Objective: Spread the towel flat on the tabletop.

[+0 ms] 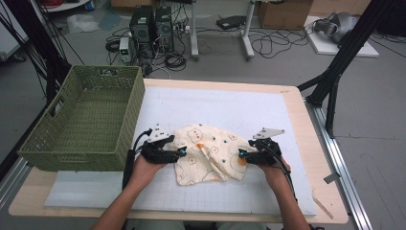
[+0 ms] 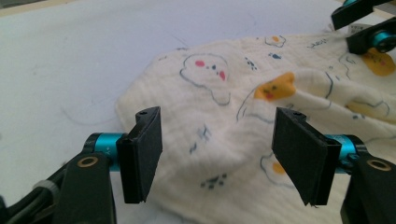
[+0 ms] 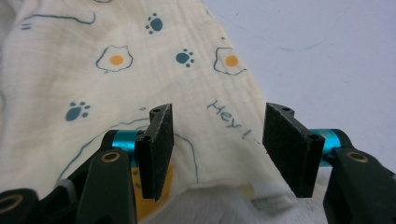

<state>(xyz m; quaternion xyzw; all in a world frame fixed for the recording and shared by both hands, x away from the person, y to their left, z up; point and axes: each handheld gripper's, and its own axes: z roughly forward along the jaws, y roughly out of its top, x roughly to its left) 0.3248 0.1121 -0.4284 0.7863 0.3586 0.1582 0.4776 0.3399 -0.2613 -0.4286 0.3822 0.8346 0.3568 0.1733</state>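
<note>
A cream cloth (image 1: 208,153) printed with fried eggs, paw marks and little faces lies crumpled on the white mat (image 1: 268,115), toward the mat's 6 o'clock edge, with a raised fold running through its middle. The left gripper (image 1: 181,152) sits at the cloth's 9 o'clock side and the right gripper (image 1: 242,154) at its 3 o'clock side, each held in a hand, tips pointing inward at each other across the fabric. In the left gripper view the left gripper (image 2: 217,149) has its jaws spread wide, the cloth (image 2: 243,116) lying under and beyond them with nothing pinched; the other gripper's tips show at 1 o'clock over the far edge of the cloth. In the right gripper view the right gripper (image 3: 217,149) is likewise spread, its jaws straddling the cloth's (image 3: 140,65) edge where "Hey!" is printed, a small white label (image 3: 268,191) peeking out below; whether the pads touch the fabric is unclear. A green woven basket (image 1: 84,120) stands at the table's (image 1: 311,143) 9 to 10 o'clock side, overlapping the mat's edge and well apart from the cloth.
</note>
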